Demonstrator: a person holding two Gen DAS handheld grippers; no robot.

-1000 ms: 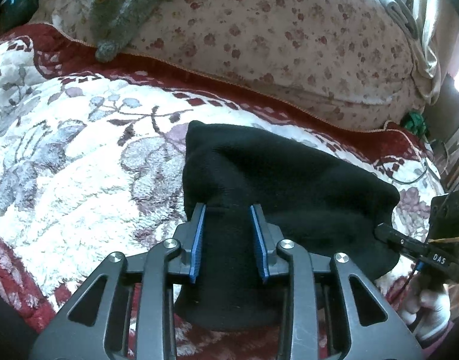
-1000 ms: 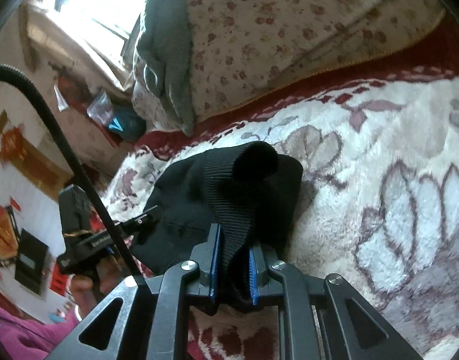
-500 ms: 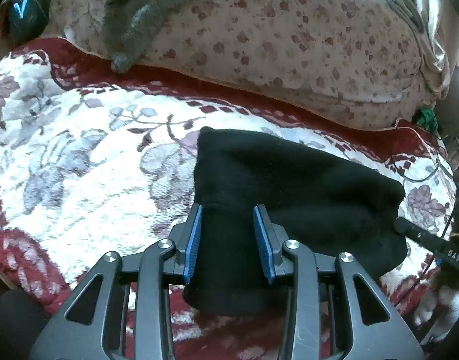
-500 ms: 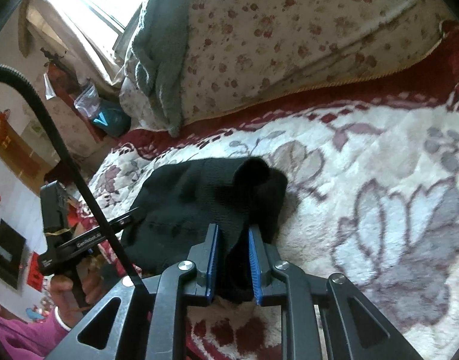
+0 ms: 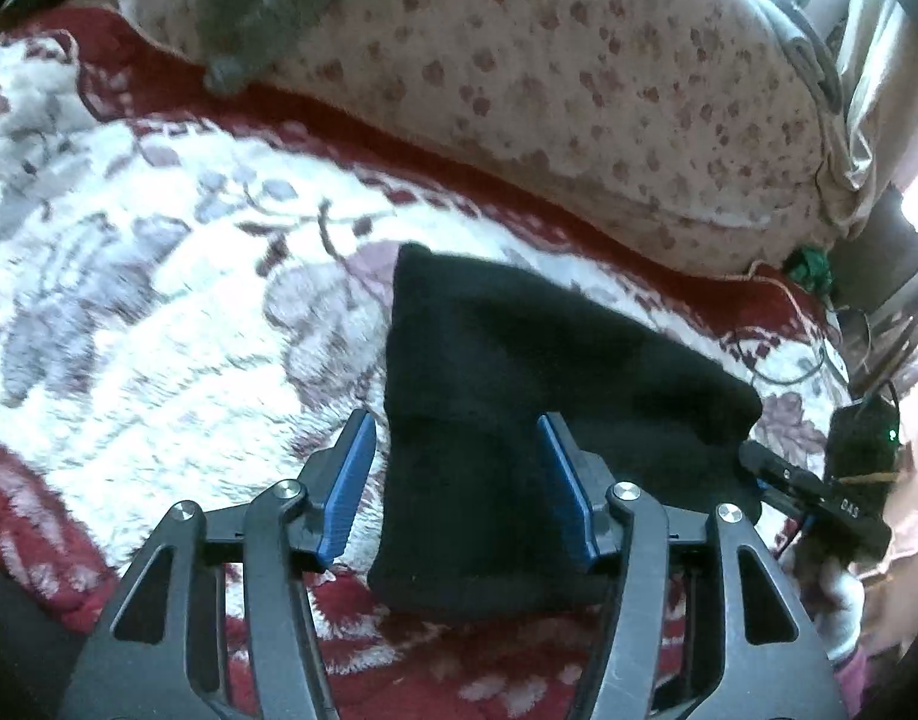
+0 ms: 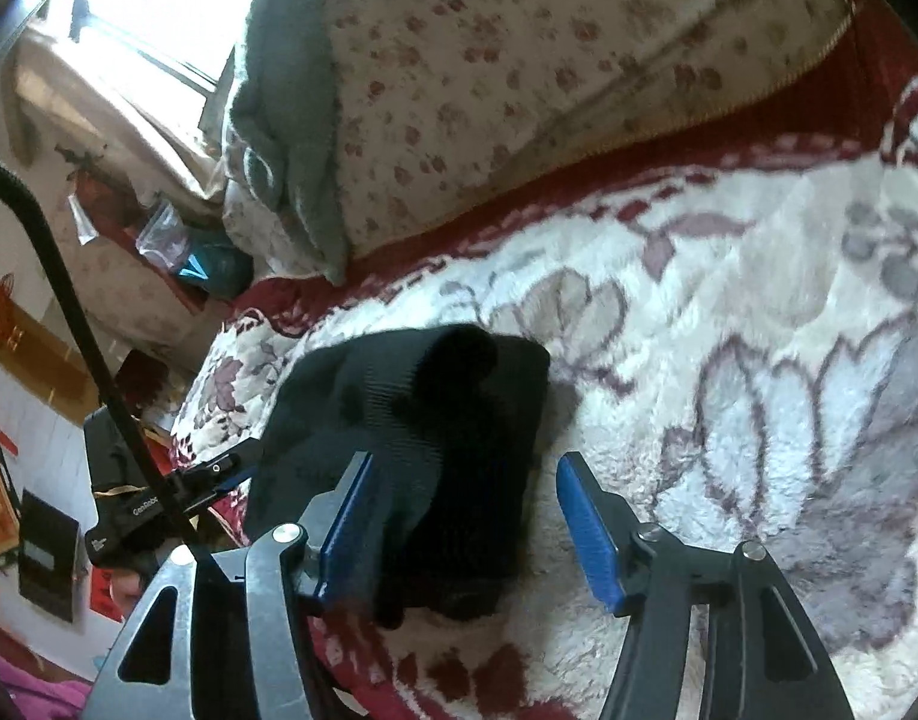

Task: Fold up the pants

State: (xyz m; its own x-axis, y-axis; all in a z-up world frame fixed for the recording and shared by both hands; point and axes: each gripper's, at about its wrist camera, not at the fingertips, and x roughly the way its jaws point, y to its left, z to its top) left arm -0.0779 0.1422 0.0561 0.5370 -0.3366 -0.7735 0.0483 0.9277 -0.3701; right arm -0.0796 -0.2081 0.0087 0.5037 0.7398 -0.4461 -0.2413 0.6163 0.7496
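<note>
Both grippers, left (image 5: 456, 468) marked "GenRobo", right (image 6: 468, 516) "DAS", just spread wide off black pants (image 5: 519, 372).

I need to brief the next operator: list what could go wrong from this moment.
1. Both grippers' jaws have just been opening, yet the black pants still sit between the left gripper pads; backing out carelessly may drag the fold open.
2. The right gripper has cloth against one pad; it could snag.
3. The plush blanket is soft; the bundle may slump.
</note>
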